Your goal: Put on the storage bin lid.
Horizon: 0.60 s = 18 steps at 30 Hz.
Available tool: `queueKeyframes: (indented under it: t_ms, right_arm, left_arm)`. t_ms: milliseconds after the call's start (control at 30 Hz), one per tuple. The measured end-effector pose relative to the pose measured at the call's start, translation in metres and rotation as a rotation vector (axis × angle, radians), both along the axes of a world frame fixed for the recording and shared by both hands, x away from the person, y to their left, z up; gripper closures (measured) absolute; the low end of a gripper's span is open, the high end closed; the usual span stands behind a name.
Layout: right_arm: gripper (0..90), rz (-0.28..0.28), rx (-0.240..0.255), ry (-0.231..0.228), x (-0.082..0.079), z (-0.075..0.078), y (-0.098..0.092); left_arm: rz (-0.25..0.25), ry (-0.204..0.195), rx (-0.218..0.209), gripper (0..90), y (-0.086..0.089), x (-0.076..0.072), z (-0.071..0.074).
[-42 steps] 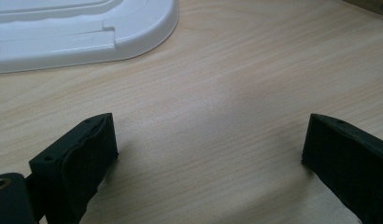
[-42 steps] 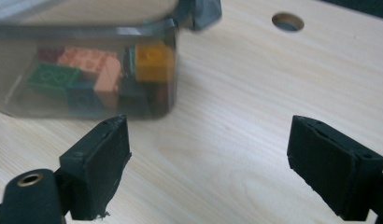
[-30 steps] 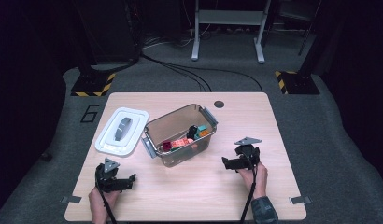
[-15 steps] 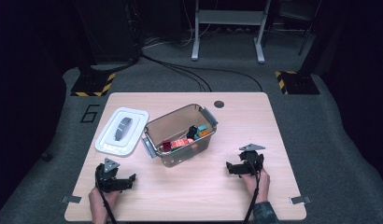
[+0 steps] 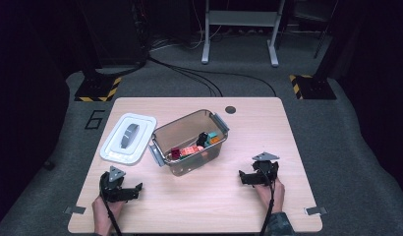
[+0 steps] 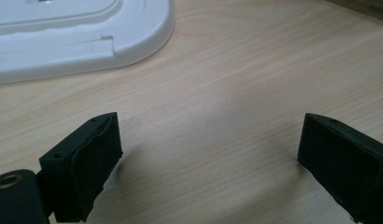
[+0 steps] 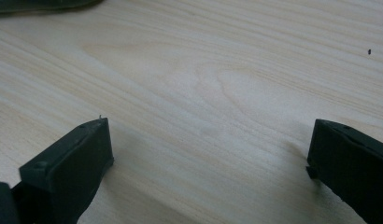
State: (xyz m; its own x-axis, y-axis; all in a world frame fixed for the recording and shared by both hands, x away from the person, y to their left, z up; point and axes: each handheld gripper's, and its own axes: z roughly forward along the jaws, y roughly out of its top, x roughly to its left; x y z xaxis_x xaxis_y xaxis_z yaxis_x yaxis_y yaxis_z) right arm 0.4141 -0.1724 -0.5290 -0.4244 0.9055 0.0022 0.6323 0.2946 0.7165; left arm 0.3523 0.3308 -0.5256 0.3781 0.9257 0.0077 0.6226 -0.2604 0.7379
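High view: a light wooden table (image 5: 248, 206) carries a clear plastic bin (image 5: 188, 142) near its centre, set at a slant, with grey latch handles at 2 opposite ends. Inside the bin lie small coloured blocks (image 5: 194, 146), red, orange, teal and black among them, gathered toward the near right side. The bin's white lid (image 5: 128, 138) lies flat on the table just beside the bin's left end, its inner face marked by a grey oval.

The left gripper (image 5: 135, 189) rests at the near left of the table, held by the person's left hand (image 5: 102, 214); it points toward the right, well apart from the lid. The right gripper (image 5: 242, 176) sits at the near right, held by the right hand (image 5: 269, 191), and points left toward the bin without touching it.

Left gripper view: the 2 black jaws stand wide apart over bare wood, nothing between them; a corner of the lid (image 6: 77, 32) lies ahead at upper left.

Right gripper view: the jaws likewise stand wide apart over bare wood grain, holding nothing.
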Motion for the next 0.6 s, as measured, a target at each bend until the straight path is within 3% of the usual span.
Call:
queueKeyframes:
  t_ms: [133,367,533,600]
  right_arm:
    - [0.0,-0.009,0.001,0.000,0.000,0.000,0.001]
    - [0.0,-0.006,0.001,0.000,0.000,0.000,0.001]
    - [0.0,-0.002,0.003,0.003,0.000,0.000,0.000]
    - [0.0,-0.001,0.003,0.003,0.000,0.000,0.000]
  left_arm:
    - [0.002,-0.003,-0.046,5.3,0.007,0.007,0.007]
    - [0.003,-0.011,-0.085,5.2,0.026,0.031,0.032]
    - [0.004,-0.022,-0.094,4.9,0.034,0.048,0.043]
    - [-0.002,-0.005,-0.088,4.3,0.038,0.057,0.046]
